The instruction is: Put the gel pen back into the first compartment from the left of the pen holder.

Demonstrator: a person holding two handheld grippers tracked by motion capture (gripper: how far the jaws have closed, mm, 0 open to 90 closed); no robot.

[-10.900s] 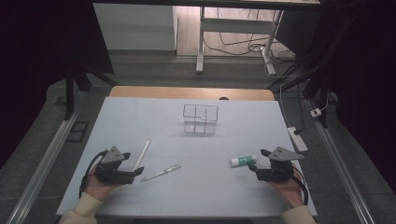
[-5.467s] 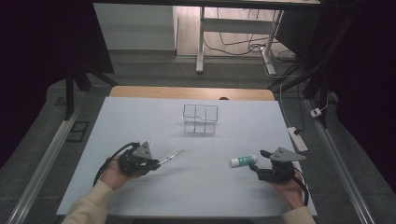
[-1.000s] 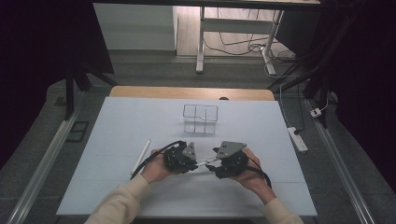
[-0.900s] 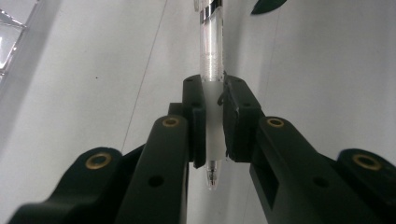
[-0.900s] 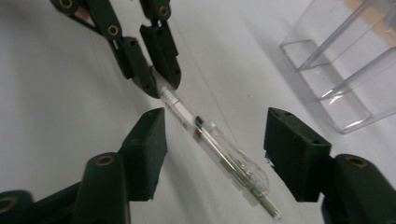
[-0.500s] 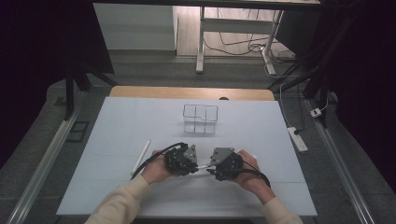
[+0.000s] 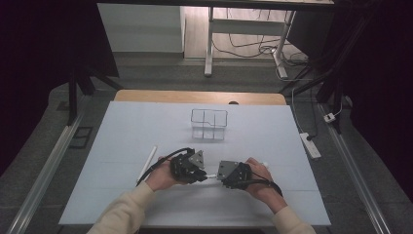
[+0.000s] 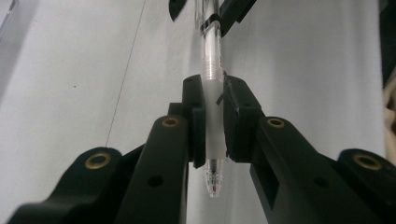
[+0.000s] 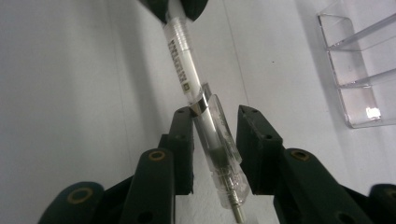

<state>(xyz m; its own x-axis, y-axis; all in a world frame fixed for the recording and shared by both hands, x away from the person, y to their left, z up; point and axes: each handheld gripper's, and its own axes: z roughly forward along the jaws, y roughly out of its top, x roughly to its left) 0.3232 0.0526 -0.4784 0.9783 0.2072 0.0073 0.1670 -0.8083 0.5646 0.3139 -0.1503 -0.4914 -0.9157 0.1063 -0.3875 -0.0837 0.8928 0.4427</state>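
A clear pen (image 7: 210,176) with a white insert hangs level between my two grippers over the front middle of the white table (image 7: 122,146). My left gripper (image 7: 202,176) is shut on the pen's frosted grip end (image 8: 214,121), tip toward the camera. My right gripper (image 7: 220,178) has just been closing its jaws around the clip end (image 9: 219,140). The pen lies slanted between its pads; the left pad (image 9: 187,140) touches it and a thin gap shows on the other side. The left gripper's fingers (image 9: 194,7) show at the top of the right gripper view.
A clear compartment box (image 7: 209,124) stands beyond the grippers at the table's middle, also at the right edge of the right gripper view (image 9: 359,70). A white stick (image 7: 147,163) lies left of my left hand. A power strip (image 7: 309,145) lies off the table's right edge.
Both hands have held their place at the table's middle. The right gripper's jaws have drawn in around the pen's clip end while the left keeps its hold.
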